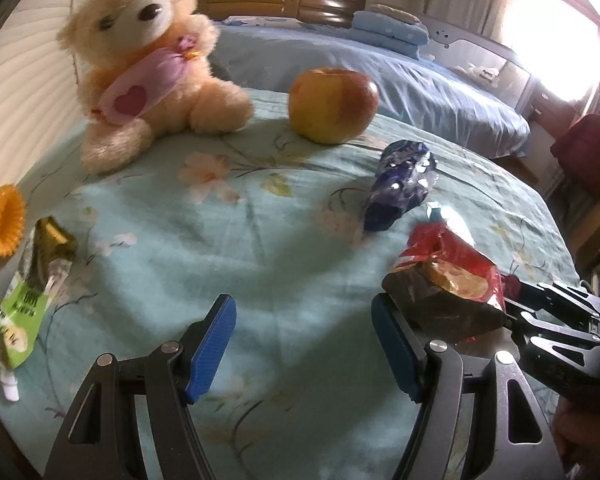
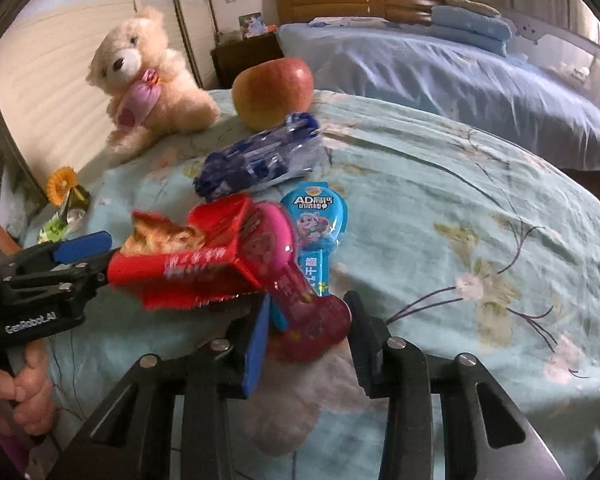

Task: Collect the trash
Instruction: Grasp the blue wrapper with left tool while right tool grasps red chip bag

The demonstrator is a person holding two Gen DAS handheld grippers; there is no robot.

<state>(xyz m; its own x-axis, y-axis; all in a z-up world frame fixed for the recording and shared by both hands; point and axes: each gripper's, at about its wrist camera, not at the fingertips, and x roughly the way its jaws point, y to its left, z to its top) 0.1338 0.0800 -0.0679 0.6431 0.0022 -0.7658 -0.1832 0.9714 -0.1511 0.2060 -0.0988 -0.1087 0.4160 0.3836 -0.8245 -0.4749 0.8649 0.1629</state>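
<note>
A red snack wrapper (image 1: 452,280) (image 2: 188,256) lies on the floral bedspread, between both grippers. My left gripper (image 1: 304,344) is open; in the right wrist view its fingers (image 2: 80,246) touch the wrapper's left end, whether gripping I cannot tell. My right gripper (image 2: 308,344) is open around a pink lollipop-shaped packet (image 2: 300,300), with a blue packet (image 2: 316,232) beside it. A crumpled blue wrapper (image 1: 400,184) (image 2: 256,160) lies further back. A green wrapper (image 1: 28,292) (image 2: 60,220) lies at the left.
A teddy bear (image 1: 140,60) (image 2: 148,80) and an apple (image 1: 332,104) (image 2: 272,88) sit at the back of the bedspread (image 1: 220,240). An orange hair tie (image 1: 0,220) lies at the left edge. A blue bed (image 1: 380,68) stands behind.
</note>
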